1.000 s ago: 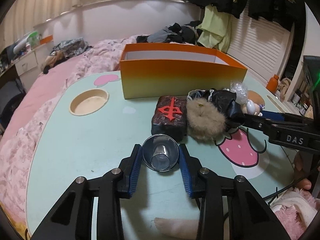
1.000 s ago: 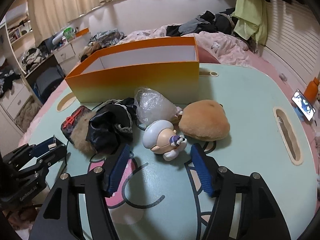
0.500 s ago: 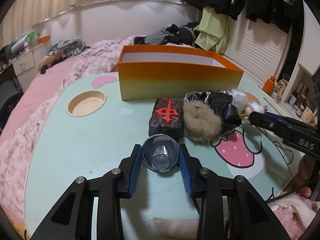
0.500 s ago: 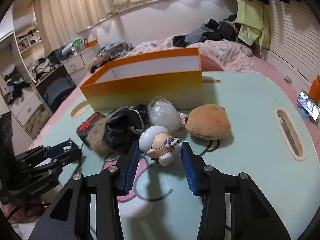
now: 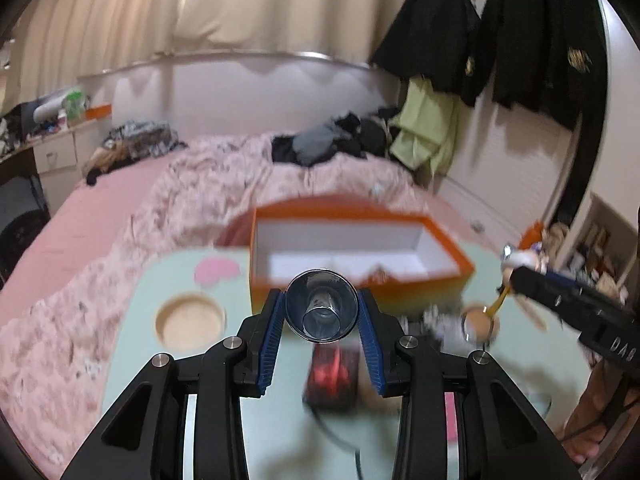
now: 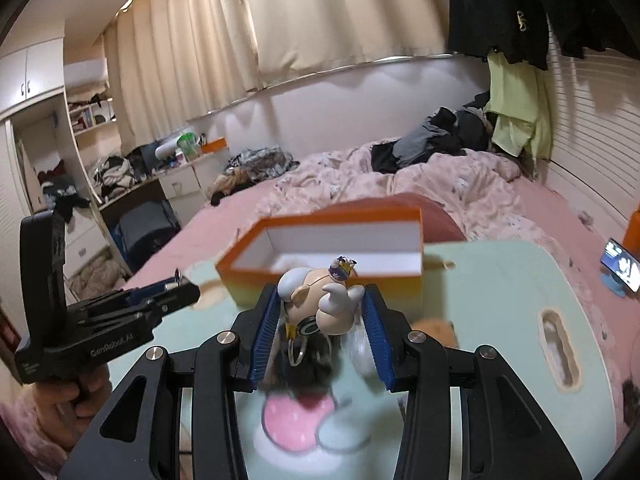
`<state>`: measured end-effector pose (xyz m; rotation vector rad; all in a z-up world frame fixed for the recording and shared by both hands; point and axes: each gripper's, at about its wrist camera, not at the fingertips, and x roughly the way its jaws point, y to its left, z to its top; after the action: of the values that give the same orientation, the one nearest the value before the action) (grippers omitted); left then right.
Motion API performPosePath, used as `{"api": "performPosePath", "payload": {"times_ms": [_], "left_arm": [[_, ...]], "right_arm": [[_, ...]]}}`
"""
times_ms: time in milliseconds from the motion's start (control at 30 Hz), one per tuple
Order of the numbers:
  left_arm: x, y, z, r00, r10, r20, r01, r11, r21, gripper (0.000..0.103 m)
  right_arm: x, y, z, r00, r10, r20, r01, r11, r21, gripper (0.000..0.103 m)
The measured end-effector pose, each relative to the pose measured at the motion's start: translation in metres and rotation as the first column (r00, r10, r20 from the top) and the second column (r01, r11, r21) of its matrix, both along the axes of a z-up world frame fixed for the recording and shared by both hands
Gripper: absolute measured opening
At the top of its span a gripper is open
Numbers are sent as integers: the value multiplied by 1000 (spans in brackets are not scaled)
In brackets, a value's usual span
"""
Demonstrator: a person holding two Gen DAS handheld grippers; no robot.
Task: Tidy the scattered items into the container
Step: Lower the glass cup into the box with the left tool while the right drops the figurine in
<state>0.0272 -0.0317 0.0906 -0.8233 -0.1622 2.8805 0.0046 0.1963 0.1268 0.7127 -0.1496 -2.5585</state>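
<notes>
My left gripper [image 5: 321,316] is shut on a clear glass cup [image 5: 321,305] and holds it in the air, in front of the orange box [image 5: 352,248]. My right gripper [image 6: 320,324] is shut on a white and tan toy figure [image 6: 320,300] with a key ring hanging below it, lifted above the table. The orange box [image 6: 332,248] is open and white inside, and looks empty. The right gripper also shows in the left wrist view [image 5: 516,270], with the figure at its tip. The left gripper shows in the right wrist view [image 6: 180,286].
On the mint table [image 5: 160,284] lie a dark pouch with a red mark [image 5: 332,376], a brown plush [image 5: 480,322], a black item [image 6: 304,364] and a clear bag [image 6: 358,348]. A round cup hole [image 5: 190,322] is at left. A pink bed [image 5: 120,208] lies behind. A phone [image 6: 620,266] stands at right.
Both grippers have risen off the table with their loads, toward the orange box. The right gripper has closed on the toy figure and lifted it. The view is motion-blurred.
</notes>
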Motion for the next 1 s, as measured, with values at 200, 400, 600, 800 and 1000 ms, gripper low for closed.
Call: {"api": "performPosePath", "payload": {"times_ms": [200,400,600,800,1000], "left_arm": [[-59,9,9,996,-4,86,4,1000,2,35],[-93,20,-4,993,28,111,-29,999,15,35],[-105,24,-25,985,17,174,-21,1000,23,35],[-110,24,-39,976,32,215,-37,999,18,38],[-106,16,-38,976,49,213,-64,996,64,77]], "right_arm": [[-52,-16,14,999,-45,-1,45,999,24,44],[-94,-21,-6,992,-98,86,95,995,29,44],[-103,-18,-33,980,-103,168,99,995,32,44],[-106,-12,-43,969,-98,225,100,995,2,44],[-103,-3,-39,963,-100,249,115,992,-46,44]]}}
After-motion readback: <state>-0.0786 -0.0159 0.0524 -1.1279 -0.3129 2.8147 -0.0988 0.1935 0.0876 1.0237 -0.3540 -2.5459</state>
